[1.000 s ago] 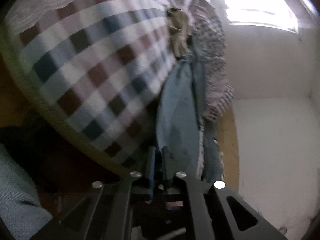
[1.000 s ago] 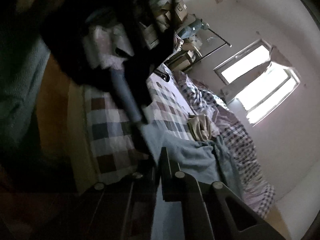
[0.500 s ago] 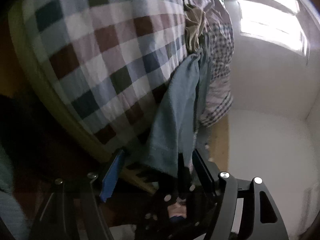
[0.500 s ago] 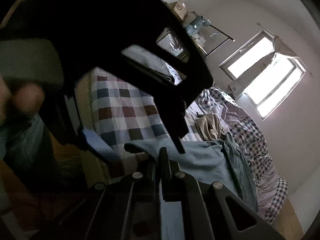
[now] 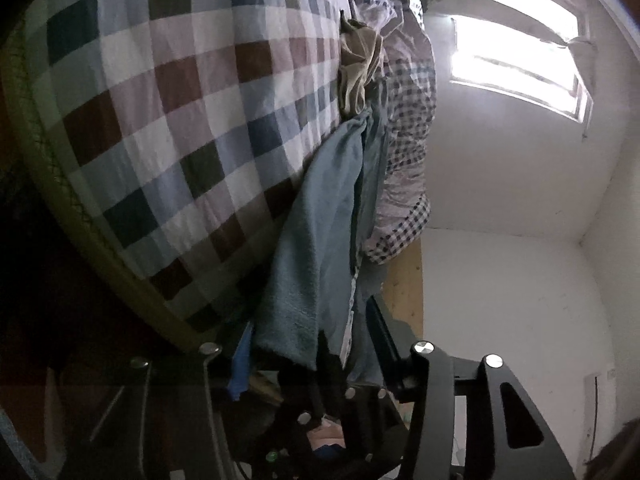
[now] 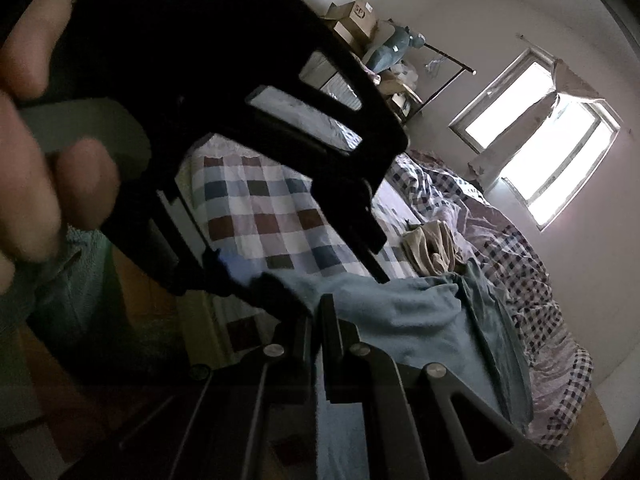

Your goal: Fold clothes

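Note:
A light blue garment [image 5: 320,240] hangs stretched from the bed toward both grippers; it also shows in the right wrist view [image 6: 420,320]. My left gripper [image 5: 308,332] has its jaws spread wide, with the garment's edge lying between them. My right gripper [image 6: 316,312] is shut on the garment's edge. The left gripper [image 6: 304,264] shows as a big dark shape close in front of the right wrist camera, held by a hand [image 6: 48,184]. A crumpled tan garment [image 5: 358,72] lies on the bed; it also shows in the right wrist view [image 6: 432,248].
The bed has a checked sheet [image 5: 180,120] with a yellow-green mattress edge [image 5: 80,216]. A rumpled plaid duvet [image 6: 516,276] lies along the far side. Boxes and a rack [image 6: 380,52] stand at the wall. A bright window [image 6: 540,152] and wooden floor [image 5: 404,276] show.
My left gripper was shut on the blue garment a second ago and has opened wide; the cloth now lies loose between its jaws. The right gripper stays shut on it.

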A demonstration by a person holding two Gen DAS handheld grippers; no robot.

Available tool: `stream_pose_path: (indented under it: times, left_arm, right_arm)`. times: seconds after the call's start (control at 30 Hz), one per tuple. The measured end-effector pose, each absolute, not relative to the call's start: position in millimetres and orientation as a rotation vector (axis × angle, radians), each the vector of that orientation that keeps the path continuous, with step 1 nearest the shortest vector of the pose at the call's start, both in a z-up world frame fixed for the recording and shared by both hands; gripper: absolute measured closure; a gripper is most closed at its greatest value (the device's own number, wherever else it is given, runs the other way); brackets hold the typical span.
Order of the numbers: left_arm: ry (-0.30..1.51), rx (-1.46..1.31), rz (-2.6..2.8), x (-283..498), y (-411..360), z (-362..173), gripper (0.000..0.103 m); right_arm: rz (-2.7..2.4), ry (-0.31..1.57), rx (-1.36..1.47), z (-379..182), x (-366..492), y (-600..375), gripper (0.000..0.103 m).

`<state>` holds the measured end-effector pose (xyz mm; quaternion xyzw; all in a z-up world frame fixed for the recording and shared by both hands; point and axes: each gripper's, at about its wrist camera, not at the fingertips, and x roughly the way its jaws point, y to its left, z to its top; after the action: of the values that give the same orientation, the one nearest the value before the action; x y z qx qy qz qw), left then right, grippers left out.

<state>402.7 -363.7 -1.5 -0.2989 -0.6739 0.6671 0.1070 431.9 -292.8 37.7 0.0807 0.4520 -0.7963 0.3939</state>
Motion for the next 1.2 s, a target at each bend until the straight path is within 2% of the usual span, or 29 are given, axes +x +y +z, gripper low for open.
stream_pose_path:
  times: [0.1, 0.23, 0.3, 0.37, 0.4, 0.8, 1.2]
  left_arm:
    - [-1.982, -0.887, 1.979, 406, -363, -2, 0.065]
    - [-1.983, -0.908, 2.019, 404, -364, -3, 0.081]
    - [-1.966, -0.916, 2.053, 401, -362, -1, 0.094]
    - [-1.94, -0.939, 2.081, 398, -359, 1, 0.098]
    - [-1.923, -0.95, 2.094, 396, -357, 3, 0.099]
    - [-1.704, -0.85, 2.224, 398, -354, 75, 0.1]
    - [-1.591, -0.744, 2.203, 389, -346, 134, 0.101]
  right_arm:
    - [-2.017, 1.17, 0.199, 35, 433, -293, 0.098]
    - [-2.009, 1.183, 0.207, 33, 433, -292, 0.094]
    - [-1.997, 1.192, 0.214, 32, 434, -291, 0.079]
    - [-1.994, 1.204, 0.218, 30, 434, -288, 0.067]
    - [-1.996, 1.211, 0.219, 29, 433, -286, 0.063]
    - [-2.282, 1.258, 0.253, 36, 398, -260, 0.05]
    - [-2.511, 1.404, 0.482, 23, 337, -167, 0.048]
